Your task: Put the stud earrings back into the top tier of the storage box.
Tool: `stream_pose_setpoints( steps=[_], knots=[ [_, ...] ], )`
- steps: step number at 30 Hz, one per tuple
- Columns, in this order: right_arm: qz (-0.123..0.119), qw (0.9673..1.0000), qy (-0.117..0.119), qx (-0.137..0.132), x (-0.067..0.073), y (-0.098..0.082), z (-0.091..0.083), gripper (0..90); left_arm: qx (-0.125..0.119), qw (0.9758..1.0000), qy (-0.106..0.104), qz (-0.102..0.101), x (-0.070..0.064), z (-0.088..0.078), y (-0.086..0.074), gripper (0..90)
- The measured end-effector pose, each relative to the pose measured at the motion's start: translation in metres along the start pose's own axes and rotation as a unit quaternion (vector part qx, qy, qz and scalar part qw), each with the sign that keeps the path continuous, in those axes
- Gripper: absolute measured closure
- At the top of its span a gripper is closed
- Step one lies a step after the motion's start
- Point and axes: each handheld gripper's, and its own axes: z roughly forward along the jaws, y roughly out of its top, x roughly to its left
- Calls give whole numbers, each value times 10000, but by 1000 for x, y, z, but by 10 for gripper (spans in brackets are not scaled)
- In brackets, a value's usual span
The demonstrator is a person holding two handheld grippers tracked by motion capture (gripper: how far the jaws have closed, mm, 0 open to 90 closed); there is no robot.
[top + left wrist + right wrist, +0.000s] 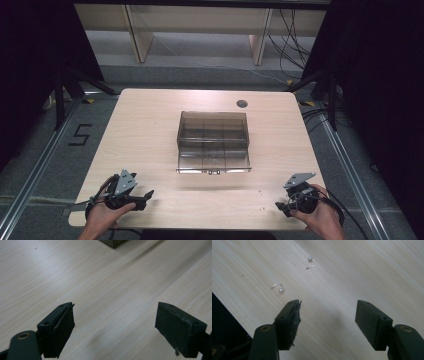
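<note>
A: Earrings, two of them, on the table (150,130) just ahead of the right gripper (328,315): jaws spread, nothing between them.

B: And the left gripper (115,322)?

A: Spread too, over bare wood, the clear compartment box (213,141) well beyond.

B: Handling?

A: Featherlight, slippery, easily bent, I'd judge. Pinch the nearer earring (277,287) across its curved wire; the farther earring (311,262) likewise. Silvery hooks, tiny bead ends.

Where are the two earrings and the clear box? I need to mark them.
near earring (277,287), right gripper view, its hook.
far earring (311,262), right gripper view, its hook.
clear box (213,168), high view, front wall.
</note>
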Motion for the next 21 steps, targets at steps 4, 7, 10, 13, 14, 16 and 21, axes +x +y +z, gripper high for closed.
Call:
stream_pose_setpoints(
  steps=[4,7,10,13,14,16,21],
  knots=[
    [-74,9999,15,81,5,7,0,385,-55,10000,61,-56,-1,1,0,151],
    [-75,9999,17,99,6,10,1,388,-101,9999,18,-89,-2,0,0,151],
    [-284,9995,40,152,8,16,1,402,13,10000,12,14,0,0,0,151],
    [-298,9993,74,216,11,19,1,429,-1,10000,-2,-9,0,0,0,151],
    [-446,9987,117,232,11,21,2,462,0,10000,-4,27,0,0,0,151],
    [-554,9974,201,405,16,26,5,520,3,10000,0,26,0,0,0,151],
    [-897,9926,274,769,25,35,15,609,18,10000,13,36,0,0,0,151]
  ],
)
